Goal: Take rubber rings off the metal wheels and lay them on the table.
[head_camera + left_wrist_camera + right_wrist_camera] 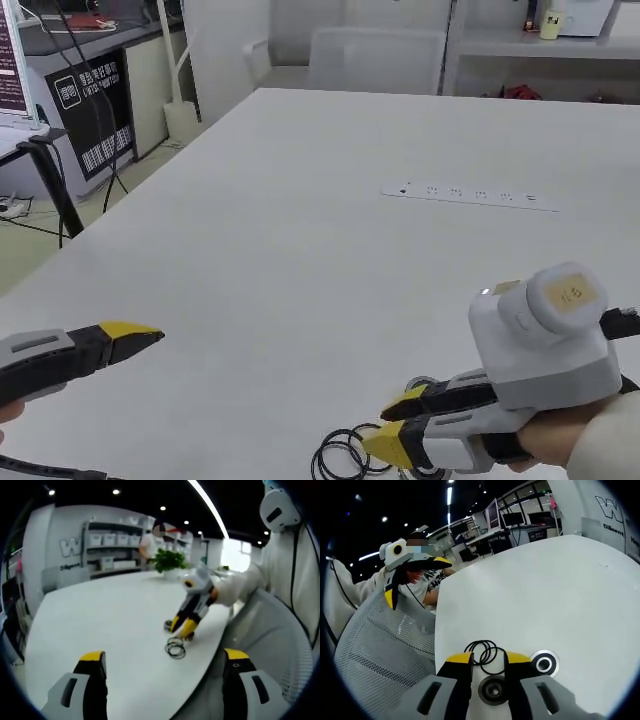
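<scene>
A small pile of black rubber rings (345, 458) lies near the table's front edge, just ahead of my right gripper's (398, 420) yellow tips. In the right gripper view, my right gripper (489, 658) stands open low over the table, with a metal wheel (493, 689) lying between its jaws. A second metal wheel (544, 662) sits just to its right, and the rings (482, 655) lie in front. My left gripper (163, 656) is wide open and holds nothing. It hovers off the table's left front, one fingertip (130, 332) in sight.
A white power strip (468, 194) lies on the wide white table (300, 220) toward the far right. Chairs stand behind the table's far edge, and a stand with a sign is at the left. A mesh office chair (375, 640) sits at the near edge.
</scene>
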The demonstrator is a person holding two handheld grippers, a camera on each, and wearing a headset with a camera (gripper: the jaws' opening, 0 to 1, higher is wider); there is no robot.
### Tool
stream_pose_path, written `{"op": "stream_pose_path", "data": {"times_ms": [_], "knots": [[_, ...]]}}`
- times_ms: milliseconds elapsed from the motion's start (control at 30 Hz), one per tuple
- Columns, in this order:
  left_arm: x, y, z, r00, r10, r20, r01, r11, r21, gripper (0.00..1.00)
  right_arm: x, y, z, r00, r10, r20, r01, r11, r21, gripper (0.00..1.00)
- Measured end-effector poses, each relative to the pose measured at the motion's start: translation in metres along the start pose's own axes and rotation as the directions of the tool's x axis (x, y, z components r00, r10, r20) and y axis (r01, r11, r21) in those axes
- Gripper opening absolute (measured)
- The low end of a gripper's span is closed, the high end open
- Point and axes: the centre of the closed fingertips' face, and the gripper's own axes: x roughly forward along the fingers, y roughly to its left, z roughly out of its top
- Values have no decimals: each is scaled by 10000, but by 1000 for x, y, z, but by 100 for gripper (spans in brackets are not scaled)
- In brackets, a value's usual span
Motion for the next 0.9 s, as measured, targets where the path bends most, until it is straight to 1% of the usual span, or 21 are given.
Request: {"op": "stream_pose_path", "data": {"times_ms": [267,567,767,900], "knots": [[0,0,2,10000,-92,19,91,9999,54,98,-15,5,6,9996,-149,254,154,9997,-200,29],[1,-3,6,9997,-213,110,211,9996,171,98,-40,10,6,9982,-406,447,421,9986,-329,34],[2,-4,7,9997,-198,174,195,9996,180,98,-55,9,11,9956,-622,704,653,9970,-422,37],[2,-5,8,9996,-215,155,212,9995,215,99,-62,8,16,9929,-771,903,813,9957,-436,38]]}}
